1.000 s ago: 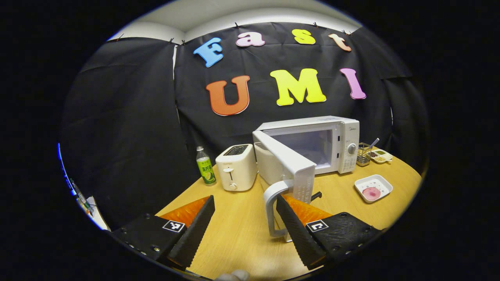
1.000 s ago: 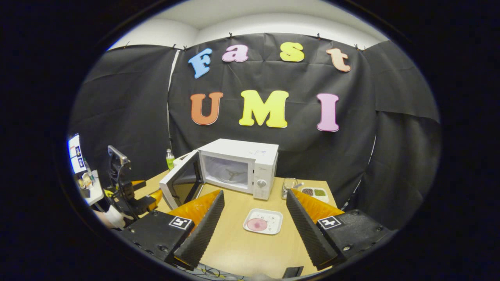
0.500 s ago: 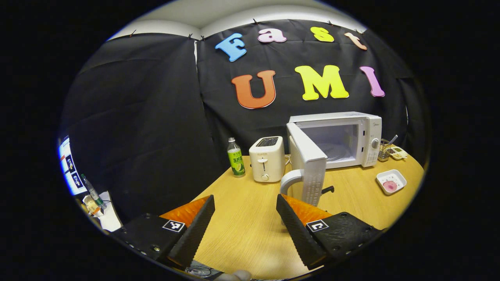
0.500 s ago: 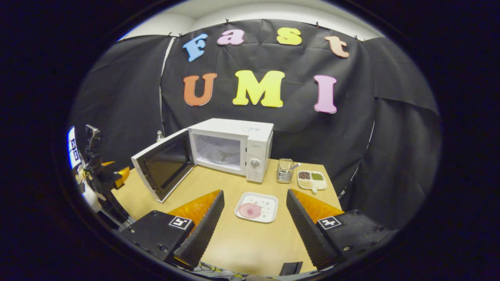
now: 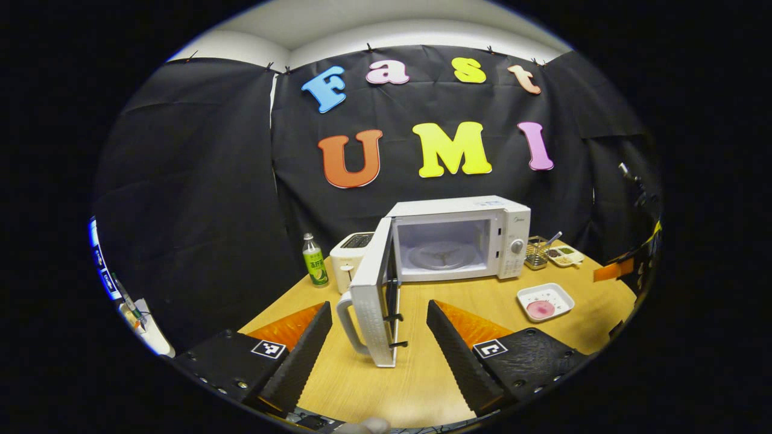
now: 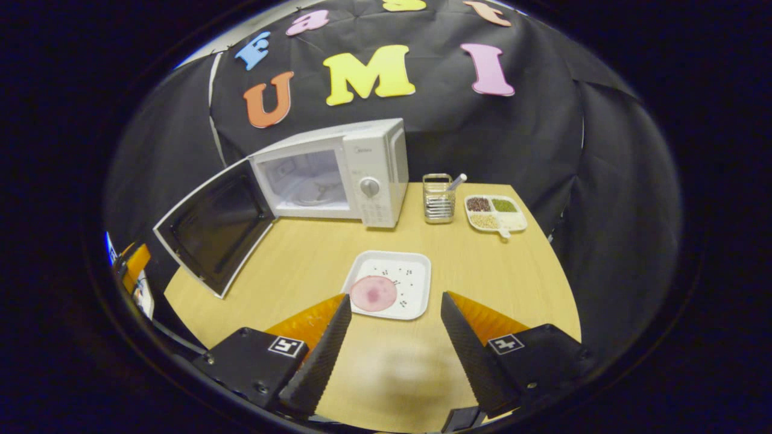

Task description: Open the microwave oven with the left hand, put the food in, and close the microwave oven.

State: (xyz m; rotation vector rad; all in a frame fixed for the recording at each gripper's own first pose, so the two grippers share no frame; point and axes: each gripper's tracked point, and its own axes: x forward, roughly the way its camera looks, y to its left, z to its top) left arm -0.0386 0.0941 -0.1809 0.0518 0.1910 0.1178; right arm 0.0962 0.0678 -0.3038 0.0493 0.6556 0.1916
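In the right gripper view, the right gripper (image 6: 392, 349) is hanging over the table (image 6: 512, 277) with its two fingers spread wide and gripping nothing. Just beyond the fingertips, at about 12 o'clock, one white square plate (image 6: 401, 271) is lying flat with one round pink slice of food (image 6: 373, 293) on its near left part; small dark specks are dotting the plate, too small to identify. Farther off, one microwave (image 6: 362, 169) is standing at 11 o'clock with its door (image 6: 217, 226) swung wide open toward 9 o'clock. To its right, one wire holder (image 6: 438, 197) and one divided dish (image 6: 496, 212) are sitting side by side.

In the left gripper view, the left gripper (image 5: 380, 355) is also holding its two fingers wide apart, empty. The door's (image 5: 375, 301) edge and handle are standing between the fingers, touching neither. The plate (image 5: 545, 301) is lying at 2 o'clock. Behind the door, one toaster (image 5: 350, 256) is partly hidden, and one green bottle (image 5: 315, 260) is standing at 11 o'clock. At the far right edge, something orange is being cut off and is hard to make out.
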